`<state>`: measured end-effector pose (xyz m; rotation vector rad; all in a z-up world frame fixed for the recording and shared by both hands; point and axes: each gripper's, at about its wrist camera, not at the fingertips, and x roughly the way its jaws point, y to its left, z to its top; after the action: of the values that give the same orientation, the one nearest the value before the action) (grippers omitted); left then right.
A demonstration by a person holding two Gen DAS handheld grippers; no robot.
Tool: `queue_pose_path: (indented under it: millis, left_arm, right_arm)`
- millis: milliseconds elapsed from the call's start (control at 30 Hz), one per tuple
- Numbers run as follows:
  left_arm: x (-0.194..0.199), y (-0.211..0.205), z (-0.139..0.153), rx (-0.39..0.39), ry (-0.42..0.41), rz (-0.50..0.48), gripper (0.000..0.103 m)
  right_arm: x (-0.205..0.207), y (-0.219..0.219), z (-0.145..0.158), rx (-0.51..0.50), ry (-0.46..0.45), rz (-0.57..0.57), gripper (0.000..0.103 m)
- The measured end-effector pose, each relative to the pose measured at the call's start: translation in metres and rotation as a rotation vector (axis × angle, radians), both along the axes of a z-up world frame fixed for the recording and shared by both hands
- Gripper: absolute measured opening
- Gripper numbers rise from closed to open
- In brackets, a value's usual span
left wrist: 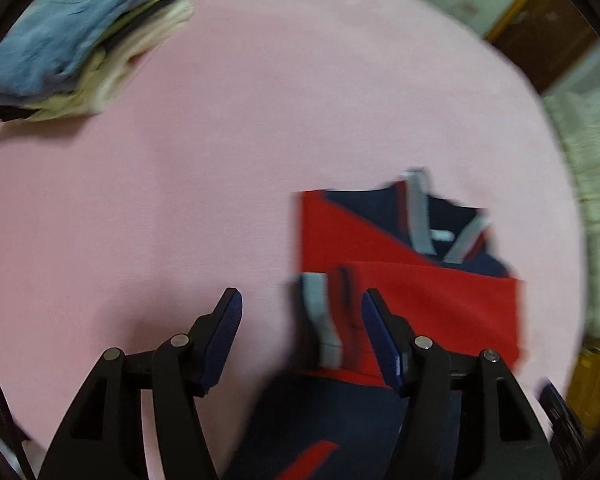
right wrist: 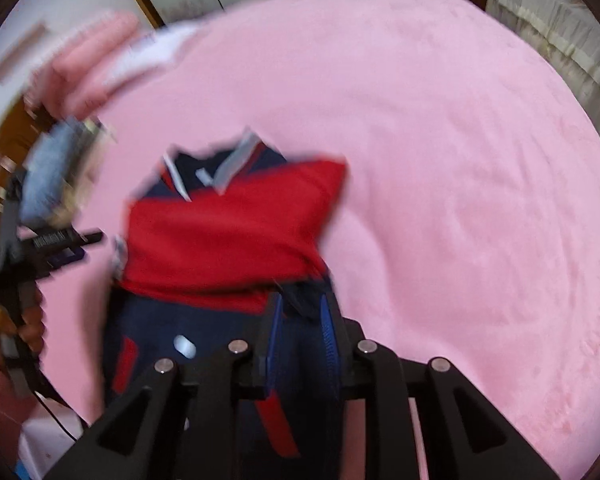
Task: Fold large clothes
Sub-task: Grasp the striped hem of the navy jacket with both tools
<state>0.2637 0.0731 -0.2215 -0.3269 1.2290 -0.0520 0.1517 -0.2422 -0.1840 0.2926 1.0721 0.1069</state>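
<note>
The red and navy jacket with grey collar trim [right wrist: 228, 232] lies partly folded on the pink bedspread [right wrist: 460, 160], toward its near edge, red panels turned over the navy body. The right gripper [right wrist: 300, 336] has its jaws nearly together, seemingly pinching a navy fold, though blur makes this uncertain. The left gripper [left wrist: 302, 336] hangs spread and empty over the jacket's left edge. A stack of folded blue and cream clothes [left wrist: 80, 44] sits at the far left corner, so earlier garments look done; this jacket probably needs one more fold.
</note>
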Motion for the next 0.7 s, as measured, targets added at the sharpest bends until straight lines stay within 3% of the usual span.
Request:
queue_pose_path:
  millis: [67,133,200,300,333,400,500,567,633,700]
  left_arm:
    - [0.002,-0.018,-0.001,-0.074,0.0,-0.074,0.06]
    - [0.007,-0.041,-0.012,-0.049,0.025,-0.115,0.06]
    - [0.012,-0.059,-0.025,-0.011,0.049,-0.145,0.06]
    - [0.021,-0.076,-0.052,0.109,0.121,-0.188,0.06]
    - [0.023,-0.076,-0.058,0.149,0.134,-0.186,0.06]
    - [0.022,-0.075,-0.062,0.152,0.135,-0.164,0.06]
    - [0.024,-0.069,-0.061,0.154,0.13,-0.155,0.06]
    - [0.025,-0.064,-0.063,0.193,0.138,-0.147,0.06]
    - [0.027,-0.053,-0.066,0.21,0.165,-0.123,0.061]
    - [0.027,-0.043,-0.066,0.146,0.181,-0.092,0.062]
  right_arm:
    - [0.017,0.007,-0.007,0.059,-0.026,0.032,0.019]
    - [0.034,0.014,-0.024,0.127,-0.006,0.049,0.003]
    - [0.05,0.023,-0.047,0.147,0.05,0.063,0.002]
    - [0.062,0.029,-0.069,0.038,0.103,0.045,0.0]
    - [0.061,0.024,-0.072,0.054,0.092,0.022,0.0]
    - [0.057,0.013,-0.072,0.083,0.062,-0.024,0.0]
    - [0.053,-0.001,-0.067,-0.092,0.046,-0.116,0.0]
    - [0.053,-0.019,-0.072,-0.183,0.097,-0.205,0.0]
    - [0.048,-0.047,-0.079,-0.108,0.147,-0.27,0.0]
    - [0.042,-0.058,-0.072,-0.082,0.122,-0.28,0.0]
